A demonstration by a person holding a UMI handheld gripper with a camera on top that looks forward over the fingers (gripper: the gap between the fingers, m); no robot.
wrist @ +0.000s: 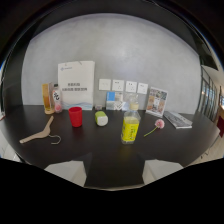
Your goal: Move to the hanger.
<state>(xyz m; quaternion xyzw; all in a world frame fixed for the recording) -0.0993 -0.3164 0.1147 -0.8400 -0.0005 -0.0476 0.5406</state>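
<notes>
The wooden hanger point(40, 133) lies flat on the dark table point(100, 150), at 10 o'clock from the gripper point(113, 172), well apart from it. The red cup point(75, 116) stands at the hanger's 2 o'clock. Gripper fingers point(67, 172) are spread wide, holding nothing.

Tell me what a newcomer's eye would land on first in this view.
Likely the yellow bottle, standing upright near the middle of the dark table, and the red cup farther back to its side. The wooden hanger lies flat off to the side of the cup, nearer the table's edge, well beyond the tongs. The tongs are open with nothing between them.
</notes>
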